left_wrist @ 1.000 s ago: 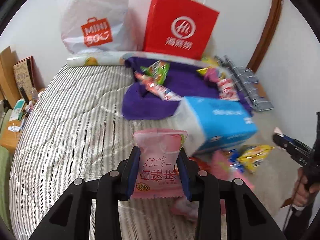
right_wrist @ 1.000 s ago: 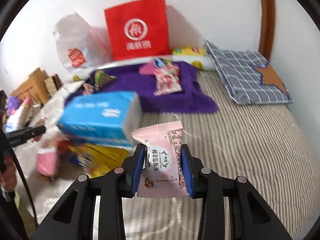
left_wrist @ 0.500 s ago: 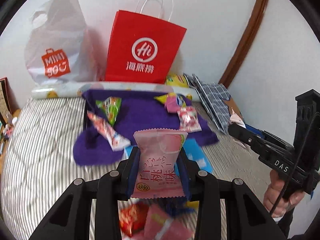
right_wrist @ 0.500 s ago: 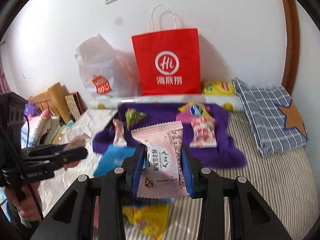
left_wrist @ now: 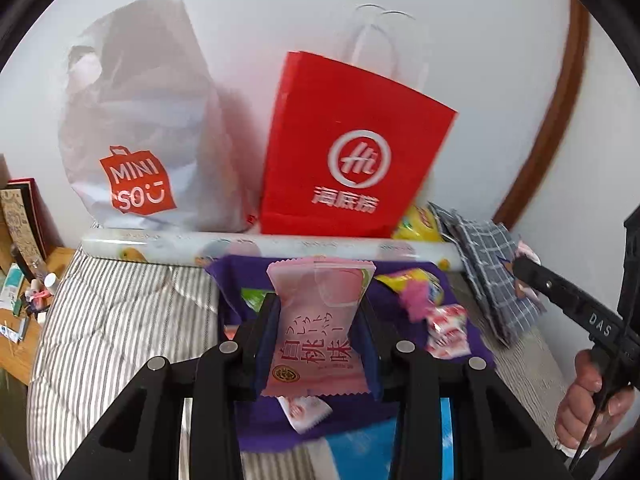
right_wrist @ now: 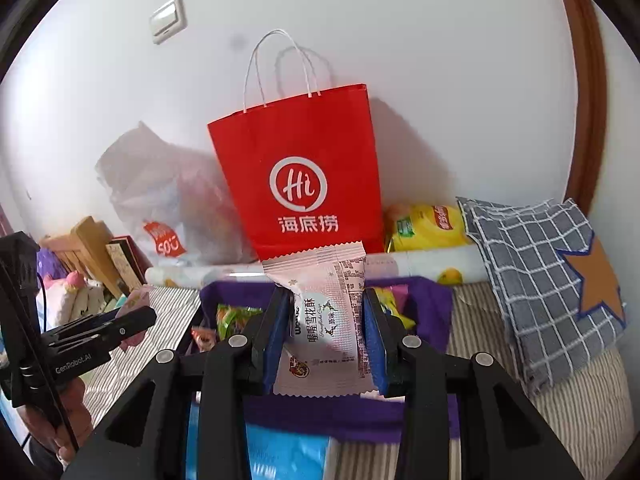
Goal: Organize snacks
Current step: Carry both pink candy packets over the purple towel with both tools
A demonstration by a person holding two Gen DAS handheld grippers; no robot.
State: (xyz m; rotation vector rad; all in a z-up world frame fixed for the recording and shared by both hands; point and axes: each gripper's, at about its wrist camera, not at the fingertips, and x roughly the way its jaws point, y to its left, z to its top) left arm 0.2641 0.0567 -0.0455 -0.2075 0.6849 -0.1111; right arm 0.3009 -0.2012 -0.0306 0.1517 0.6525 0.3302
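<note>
My left gripper point(left_wrist: 318, 312) is shut on a pink peach-flavour snack packet point(left_wrist: 316, 332), held above the purple cloth point(left_wrist: 460, 300). My right gripper point(right_wrist: 326, 308) is shut on a pale pink snowflake-crisp packet point(right_wrist: 326, 320), also above the purple cloth point(right_wrist: 432, 304). Several loose snacks lie on the cloth: a red-white packet point(left_wrist: 446, 332), a yellow-pink one point(left_wrist: 416, 284), a green one point(right_wrist: 232, 316). The right gripper's body shows at the right of the left wrist view point(left_wrist: 576, 312); the left one shows at the left of the right wrist view point(right_wrist: 92, 332).
A red paper bag point(right_wrist: 304, 176) and a white Miniso plastic bag point(left_wrist: 136, 140) stand against the wall behind the cloth. A blue tissue pack point(right_wrist: 288, 456) lies just below my grippers. A checked cushion point(right_wrist: 544, 280) lies right, a yellow packet point(right_wrist: 424, 228) beside the red bag, a cluttered wooden shelf point(left_wrist: 24, 280) left.
Both grippers have moved forward toward the wall and the purple cloth, each still holding its packet. The bags now loom larger and the blue tissue pack has dropped to the bottom edge.
</note>
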